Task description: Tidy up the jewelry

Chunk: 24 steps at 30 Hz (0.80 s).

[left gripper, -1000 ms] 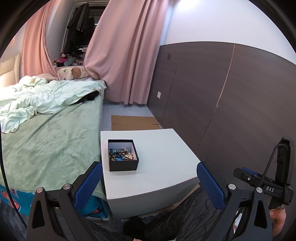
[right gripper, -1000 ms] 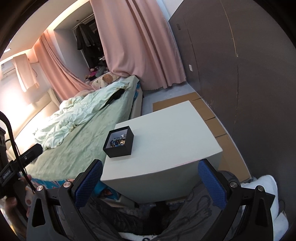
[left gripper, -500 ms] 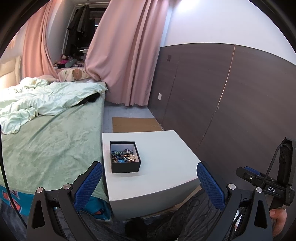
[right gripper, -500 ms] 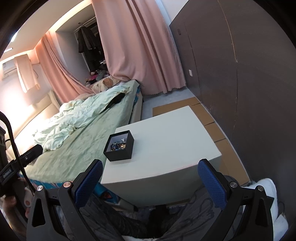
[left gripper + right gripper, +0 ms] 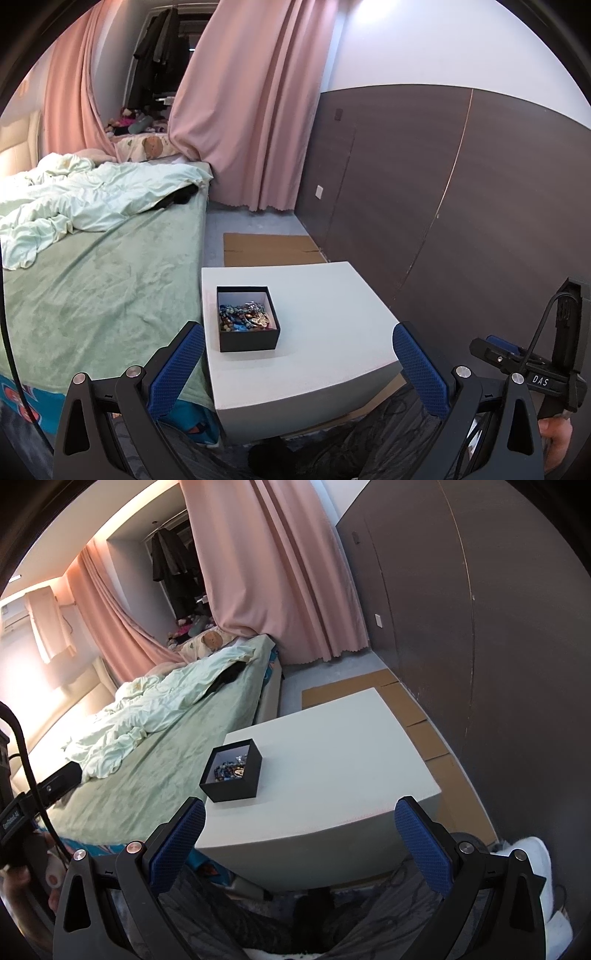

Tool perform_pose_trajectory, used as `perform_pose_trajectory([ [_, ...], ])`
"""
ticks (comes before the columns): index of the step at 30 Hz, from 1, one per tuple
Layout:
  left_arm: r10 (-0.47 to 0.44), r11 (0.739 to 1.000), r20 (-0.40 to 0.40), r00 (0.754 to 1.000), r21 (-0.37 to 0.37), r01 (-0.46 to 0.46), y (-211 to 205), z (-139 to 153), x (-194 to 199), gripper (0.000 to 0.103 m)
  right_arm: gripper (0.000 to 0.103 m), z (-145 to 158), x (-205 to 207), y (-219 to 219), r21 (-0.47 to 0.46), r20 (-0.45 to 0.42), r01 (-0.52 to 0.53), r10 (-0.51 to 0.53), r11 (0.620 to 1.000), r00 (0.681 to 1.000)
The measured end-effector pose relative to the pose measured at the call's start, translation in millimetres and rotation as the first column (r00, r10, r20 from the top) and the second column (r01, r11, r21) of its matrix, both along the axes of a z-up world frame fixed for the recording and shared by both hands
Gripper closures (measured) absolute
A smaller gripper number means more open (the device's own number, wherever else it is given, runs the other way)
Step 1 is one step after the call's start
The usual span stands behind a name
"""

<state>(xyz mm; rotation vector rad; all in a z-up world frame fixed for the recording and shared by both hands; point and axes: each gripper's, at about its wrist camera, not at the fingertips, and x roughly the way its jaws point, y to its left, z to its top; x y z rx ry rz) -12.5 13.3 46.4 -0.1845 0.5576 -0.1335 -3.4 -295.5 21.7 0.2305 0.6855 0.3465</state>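
Right at the left edge of the white bench sits a small black box, open at the top and square to the bench's edges. Inside it lies a tangled heap of jewelry: blue and dark beads mixed with some gold-coloured pieces, too small to tell apart one by one. From the right wrist view the same box stands on the bench's near-left part, the jewelry showing against its pale inner walls.

Both tongs hang short of the bench, above the person's dark patterned trousers. The left tongs are spread wide with nothing between their blue pads. The right tongs are likewise spread wide and hold nothing.

Just left of the bench runs a bed under a green cover, with a crumpled pale duvet farther back. Flattened cardboard lies on the floor behind the bench, by a dark panelled wall. Pink curtains hang beyond.
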Motion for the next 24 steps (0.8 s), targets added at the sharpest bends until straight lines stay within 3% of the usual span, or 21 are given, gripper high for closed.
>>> perform_pose_trajectory([
  [10, -0.001, 1.000, 0.015, 1.000, 0.024, 0.001, -2, 4, 9, 0.001, 0.000, 0, 13, -4, 0.007, -0.004, 0.007, -0.007, 1.000, 1.000],
  [24, 0.021, 0.999, -0.022, 1.000, 0.025, -0.020, -3, 1, 9, 0.001, 0.000, -1, 10, -2, -0.008, -0.008, 0.001, -0.001, 1.000, 1.000],
])
